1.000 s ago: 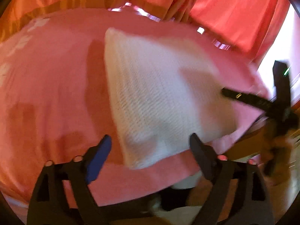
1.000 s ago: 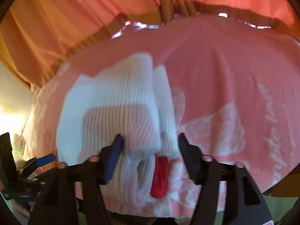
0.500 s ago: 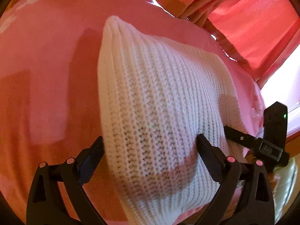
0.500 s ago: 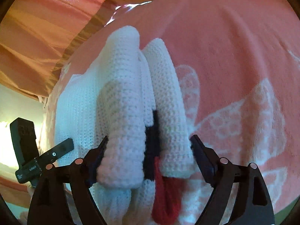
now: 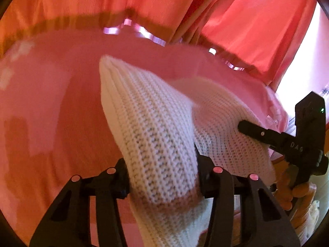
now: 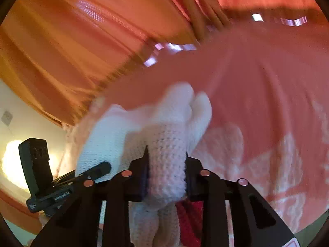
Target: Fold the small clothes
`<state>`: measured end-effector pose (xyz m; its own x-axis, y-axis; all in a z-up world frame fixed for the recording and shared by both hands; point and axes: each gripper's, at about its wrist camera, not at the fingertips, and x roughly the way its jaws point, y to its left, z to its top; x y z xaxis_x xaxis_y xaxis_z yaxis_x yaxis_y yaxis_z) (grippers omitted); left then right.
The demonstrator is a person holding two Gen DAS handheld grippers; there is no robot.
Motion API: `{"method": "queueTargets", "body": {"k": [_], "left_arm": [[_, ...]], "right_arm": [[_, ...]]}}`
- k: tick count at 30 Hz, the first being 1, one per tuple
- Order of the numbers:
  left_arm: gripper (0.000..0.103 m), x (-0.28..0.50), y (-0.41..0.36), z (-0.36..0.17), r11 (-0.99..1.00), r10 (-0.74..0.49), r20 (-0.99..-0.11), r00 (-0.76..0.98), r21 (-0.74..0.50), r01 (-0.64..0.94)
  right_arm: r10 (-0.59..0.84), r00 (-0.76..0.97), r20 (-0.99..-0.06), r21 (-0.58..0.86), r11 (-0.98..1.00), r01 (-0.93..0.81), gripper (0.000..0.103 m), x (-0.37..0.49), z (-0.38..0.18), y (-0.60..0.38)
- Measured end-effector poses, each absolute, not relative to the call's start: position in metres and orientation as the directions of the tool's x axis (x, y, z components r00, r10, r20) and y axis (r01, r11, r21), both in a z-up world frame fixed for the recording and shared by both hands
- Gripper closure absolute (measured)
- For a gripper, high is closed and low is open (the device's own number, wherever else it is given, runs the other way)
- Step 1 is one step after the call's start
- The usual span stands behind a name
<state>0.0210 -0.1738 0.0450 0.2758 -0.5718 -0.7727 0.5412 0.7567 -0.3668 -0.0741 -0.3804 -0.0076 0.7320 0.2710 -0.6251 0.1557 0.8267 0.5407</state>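
Motion blur softens the far edge of our white knit (image 5: 156,127), a chunky ribbed bundle raised off the pink tabletop (image 5: 51,103). Left gripper (image 5: 162,164) and right gripper (image 6: 166,170) each clamp a fold; its red trim (image 6: 189,222) is half hidden.

Pink tablecloth (image 5: 51,107), pale leaf pattern at its edges (image 6: 287,164), covering the work surface. Orange-red curtains (image 5: 257,30) hanging in folds behind. Cream wall (image 6: 30,123) to one side, with a bright glare.
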Motion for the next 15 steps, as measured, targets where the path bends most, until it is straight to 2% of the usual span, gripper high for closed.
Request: {"method": "queueTargets", "body": {"k": [4,7,9,11,13,15], "left_arm": [[0.057,0.027,-0.165,0.101,0.729,-0.61,-0.712,0.347,-0.333,0.598],[0.057,0.034,-0.161,0.124,0.724,-0.605,-0.707,0.367,-0.298,0.622],[0.057,0.038,-0.156,0.117,0.746,-0.563,-0.731,0.386,-0.248,0.618],[0.057,0.05,-0.145,0.09,0.781,-0.515,-0.775,0.366,-0.248,0.574],[0.057,0.063,-0.126,0.054,0.825,-0.457,-0.828,0.326,-0.257,0.504],[0.058,0.07,-0.108,0.025,0.856,-0.395,-0.864,0.311,-0.224,0.465]], "right_arm": [[0.256,0.813,-0.522,0.499,0.865,0.047,0.084,-0.076,0.065,-0.356],[0.253,0.818,-0.517,0.469,0.883,0.023,0.081,-0.06,0.092,-0.346],[0.236,0.796,-0.557,0.469,0.881,0.067,0.078,-0.043,0.081,-0.346],[0.242,0.72,-0.65,0.452,0.885,0.111,0.077,-0.022,0.045,-0.345],[0.298,0.614,-0.731,0.487,0.858,0.163,0.077,-0.01,-0.008,-0.339],[0.354,0.536,-0.767,0.51,0.843,0.172,0.078,-0.01,-0.045,-0.324]]}}
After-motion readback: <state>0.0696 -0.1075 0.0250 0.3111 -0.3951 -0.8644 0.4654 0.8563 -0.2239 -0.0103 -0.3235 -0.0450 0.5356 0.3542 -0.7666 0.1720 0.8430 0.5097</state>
